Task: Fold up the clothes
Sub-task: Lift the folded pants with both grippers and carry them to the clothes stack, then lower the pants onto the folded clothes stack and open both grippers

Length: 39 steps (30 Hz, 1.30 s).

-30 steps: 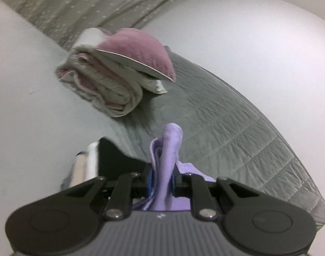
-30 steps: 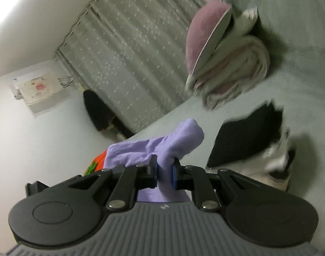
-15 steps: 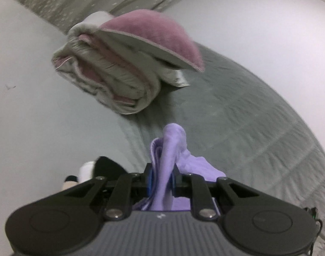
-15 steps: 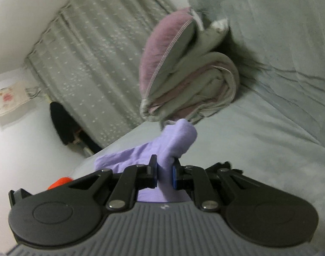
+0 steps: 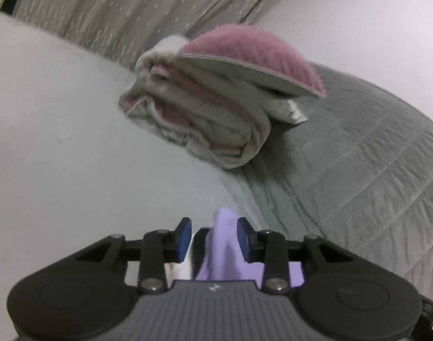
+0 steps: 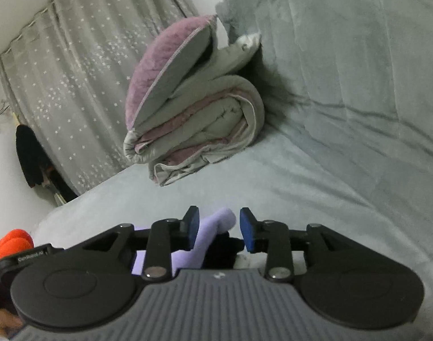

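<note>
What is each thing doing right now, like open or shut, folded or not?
Left claw: open, just let go, purple garment loose between its pads.
Right claw: open, just let go, same garment loose between.
Quilt: folded in a stack.
Pillow: resting on the quilt.
Curtain: drawn shut.

Left gripper (image 5: 213,237) and right gripper (image 6: 219,228) both angled slightly downward, jaws just been opening, blue-padded fingers (image 5: 184,237) standing apart with lilac cloth (image 5: 225,244) loose between them, no longer pinched.
</note>
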Available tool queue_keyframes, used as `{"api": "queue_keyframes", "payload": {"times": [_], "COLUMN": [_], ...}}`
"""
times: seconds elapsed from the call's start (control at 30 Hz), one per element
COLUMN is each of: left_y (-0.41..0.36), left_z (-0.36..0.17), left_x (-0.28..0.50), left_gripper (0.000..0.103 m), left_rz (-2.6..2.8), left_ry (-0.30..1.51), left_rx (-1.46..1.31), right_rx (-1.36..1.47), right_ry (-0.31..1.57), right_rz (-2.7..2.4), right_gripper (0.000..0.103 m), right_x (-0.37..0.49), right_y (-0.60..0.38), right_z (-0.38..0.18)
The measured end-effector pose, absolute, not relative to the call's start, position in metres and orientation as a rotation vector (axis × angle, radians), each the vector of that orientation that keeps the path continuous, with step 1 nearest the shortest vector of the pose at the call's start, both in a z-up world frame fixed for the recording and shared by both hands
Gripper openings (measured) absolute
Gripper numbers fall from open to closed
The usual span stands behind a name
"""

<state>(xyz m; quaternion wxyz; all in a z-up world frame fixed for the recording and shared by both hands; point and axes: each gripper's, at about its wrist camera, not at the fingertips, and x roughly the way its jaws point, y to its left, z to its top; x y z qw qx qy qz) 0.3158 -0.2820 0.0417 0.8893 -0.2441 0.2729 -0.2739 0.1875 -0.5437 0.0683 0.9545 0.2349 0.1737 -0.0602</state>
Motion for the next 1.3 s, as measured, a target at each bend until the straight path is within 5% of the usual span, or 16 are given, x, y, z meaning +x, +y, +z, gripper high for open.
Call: {"api": "queue_keyframes", "payload": {"times": [0.5,0.63,0.77,1.3], "left_y": [-0.309,-0.305,-0.298,-0.27], "left_z": [0.047,0.069,0.089,0.134], "left_x": [0.288,0.27,0.239,0.11], "left_gripper": [0.023,0.033,0.051,0.088], "left_rz": [-0.584,-0.571,-0.563,-0.37], "left_ry": [0.62,0.607,0.616,0.663], "left_rx": [-0.328,-0.275,-0.203,0.072], "right_rx": [0.298,0.294,0.279,0.216], "right_ry": [0.428,0.416,0.434,0.546], "right_rz": [-0.065,-0.067,-0.091,-0.123], "right_gripper": [0.036,0.037,0.049,0.066], "right_x": [0.198,0.186,0.167,0.076], "right_y": [-0.499,-0.496,-0.485,-0.419], "right_z": [0.073,0.089,0.102,0.134]}}
